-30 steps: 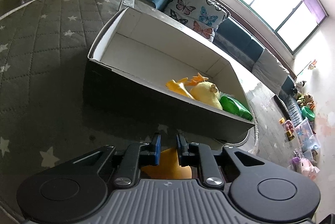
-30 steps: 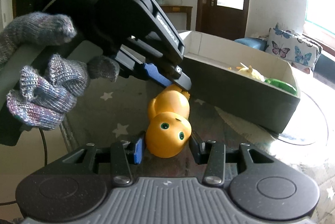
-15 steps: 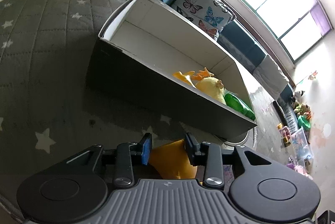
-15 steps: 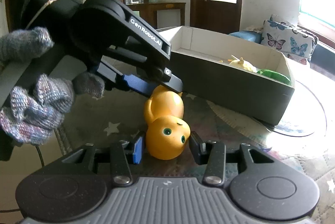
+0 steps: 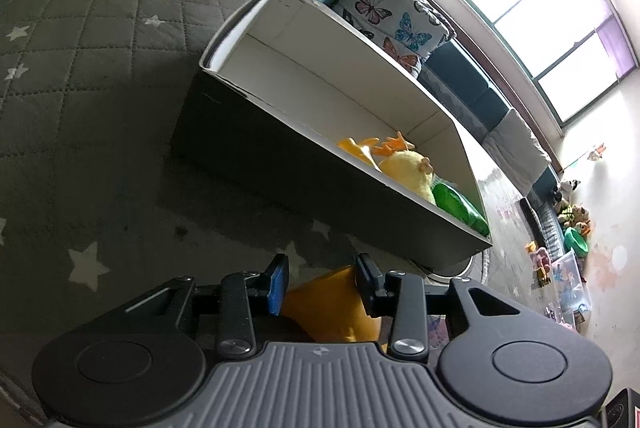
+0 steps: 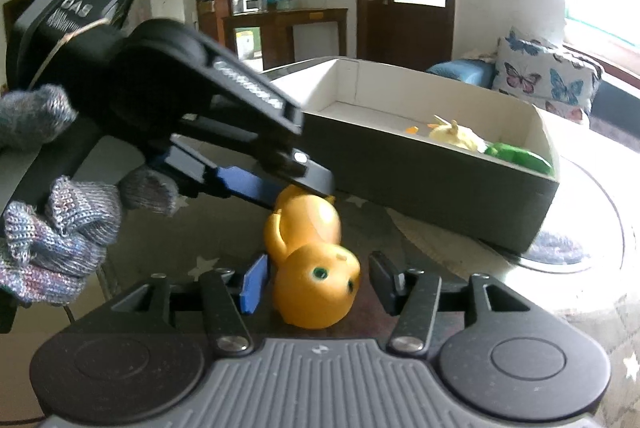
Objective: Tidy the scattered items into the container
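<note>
Right gripper (image 6: 316,282) has just been opening: its jaws stand spread either side of the orange toy's (image 6: 316,292) head, no pad touching. Left gripper (image 6: 296,188) comes in from 10 o'clock, jaws also just opened, straddling the toy's rear without clearly pinching, so probably a hand-off. The box (image 6: 440,176) with a yellow plush (image 6: 456,136) waits at 1 o'clock.
</note>
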